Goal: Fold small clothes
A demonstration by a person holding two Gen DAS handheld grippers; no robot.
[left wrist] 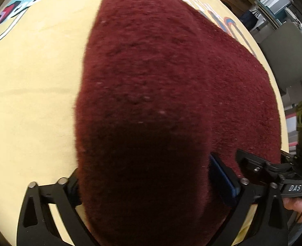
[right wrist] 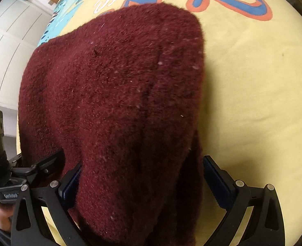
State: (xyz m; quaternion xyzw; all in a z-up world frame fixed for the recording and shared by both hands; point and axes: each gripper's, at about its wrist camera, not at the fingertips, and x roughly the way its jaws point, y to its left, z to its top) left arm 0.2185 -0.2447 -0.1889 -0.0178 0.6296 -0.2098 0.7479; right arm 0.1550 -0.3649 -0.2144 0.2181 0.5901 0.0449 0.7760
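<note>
We see a dark red fleece garment (left wrist: 151, 86) lying on a pale yellow printed sheet (left wrist: 31, 102), its near part rising up between our grippers. Its far edge reaches the blue and orange lettering (right wrist: 233, 2); in the left wrist view its right edge runs close to the sheet's right edge, beyond which stand a grey chair (left wrist: 286, 51) and boxes. Bare sheet lies open to the left of the garment there, and to its right in the right wrist view. The left gripper (left wrist: 148, 186) and the right gripper (right wrist: 140, 182) both stand spread wide with fleece between the fingers; whether the pads press it, we cannot tell.
</note>
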